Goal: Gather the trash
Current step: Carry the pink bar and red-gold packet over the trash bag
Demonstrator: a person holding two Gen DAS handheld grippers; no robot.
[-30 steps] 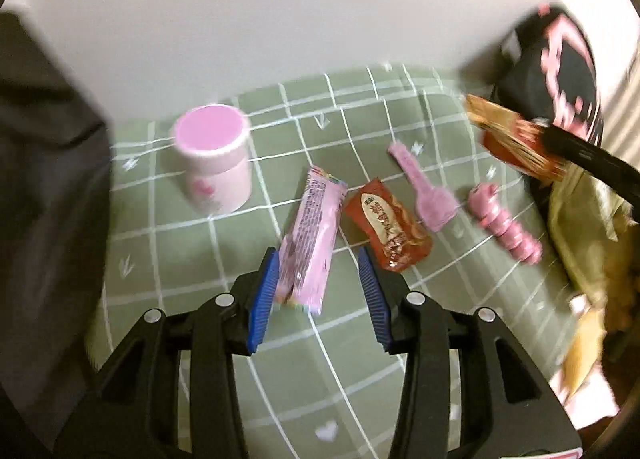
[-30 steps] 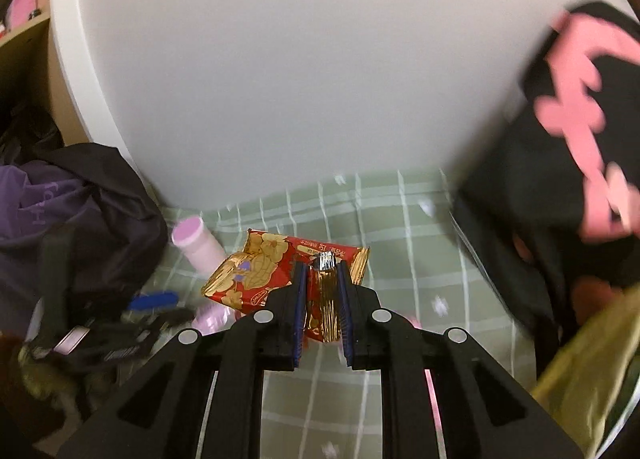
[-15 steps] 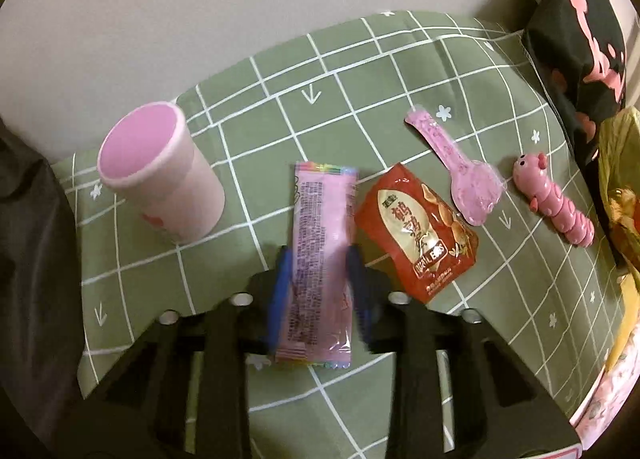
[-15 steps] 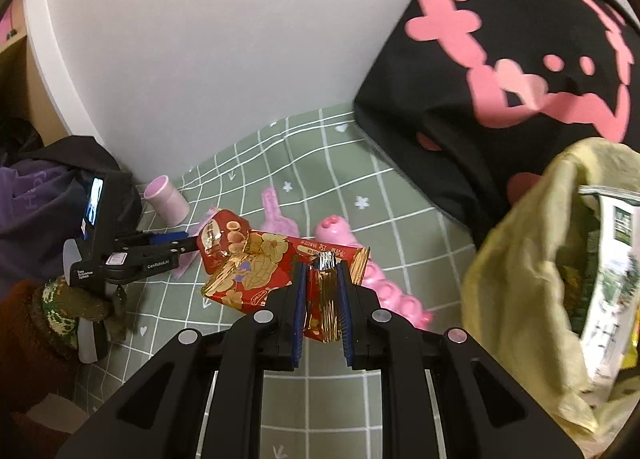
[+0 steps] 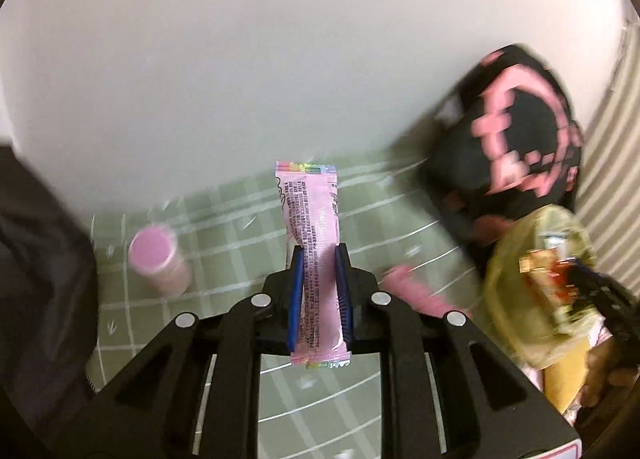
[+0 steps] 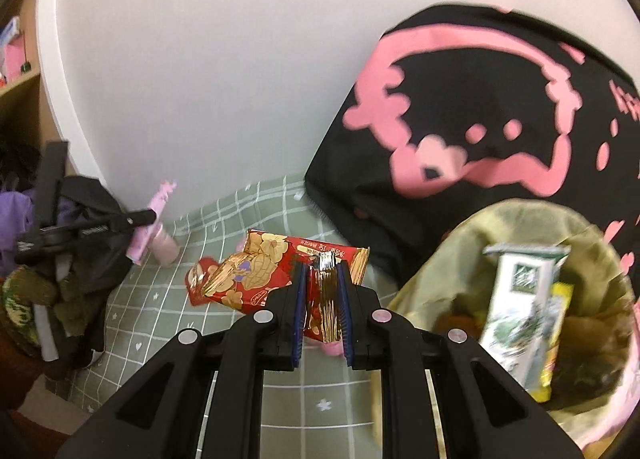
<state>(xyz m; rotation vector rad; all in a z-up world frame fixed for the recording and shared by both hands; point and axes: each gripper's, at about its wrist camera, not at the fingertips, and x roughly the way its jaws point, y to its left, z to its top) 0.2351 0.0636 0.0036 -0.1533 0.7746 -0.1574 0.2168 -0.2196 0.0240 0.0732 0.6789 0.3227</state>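
- At right of our right wrist view, the yellow-green trash bag (image 6: 440,259) gapes open, reachable from above.
- The black-and-pink cushion (image 6: 480,107) crowds its upper right.
- Open green checked cloth (image 6: 248,211) lies left.

A plain white wall (image 6: 208,71) fills the background under soft, even light. Below it lies a green cloth with a white grid (image 6: 248,215). A wooden shelf (image 6: 16,87) stands at the far left, and pale vertical stripes (image 5: 612,163) run along the right edge.

A pink cup (image 5: 158,259) stands lower left on the green checked cloth (image 5: 240,219); a black-and-pink cushion (image 6: 480,107) fills the upper right.
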